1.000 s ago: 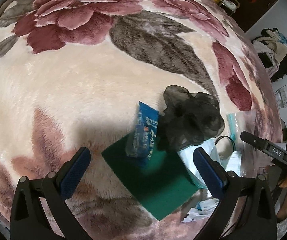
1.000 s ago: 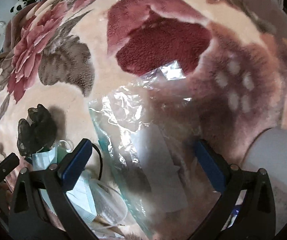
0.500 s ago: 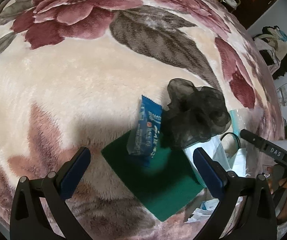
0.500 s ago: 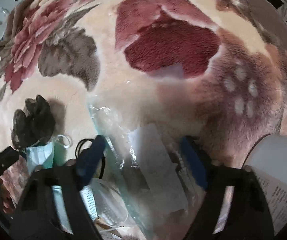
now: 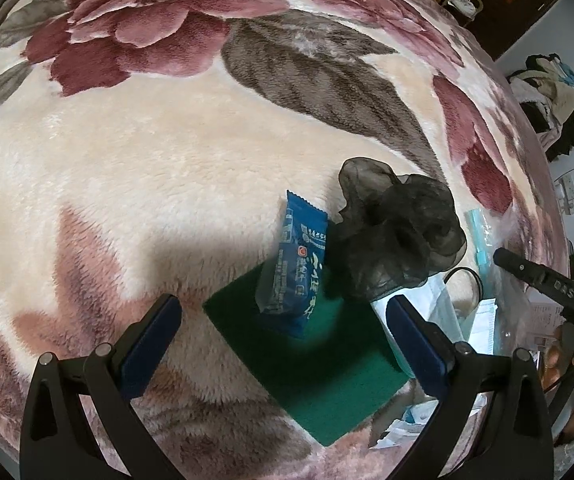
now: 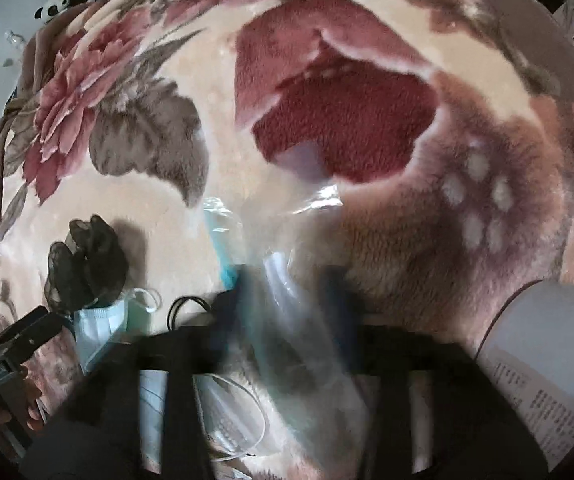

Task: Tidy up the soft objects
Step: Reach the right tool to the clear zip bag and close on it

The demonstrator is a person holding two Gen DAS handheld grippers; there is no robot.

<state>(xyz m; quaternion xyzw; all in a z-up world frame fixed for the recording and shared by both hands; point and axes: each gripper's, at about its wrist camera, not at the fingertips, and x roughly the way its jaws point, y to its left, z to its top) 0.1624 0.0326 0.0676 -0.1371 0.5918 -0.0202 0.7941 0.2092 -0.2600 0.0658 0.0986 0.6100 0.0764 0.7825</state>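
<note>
A clear plastic bag is shown lying on the floral plush blanket, its teal-edged mouth toward the black organza scrunchie and the pale blue face mask. The right gripper is blurred; its jaws have just been opening slightly after a narrowing, and the bag's film is seen between them, though whether the pads press on it cannot be told. The left gripper is held wide open and empty above a green scouring pad, on which a blue snack packet rests, touching the scrunchie. The bag is judged to be very light, limp and slippery: a pinch on a single smooth layer is likely to slide, so hold is best taken at the stiffer sealed rim. The scrunchie and mask are judged soft and compressible, and may be gripped across any gathered fold.
</note>
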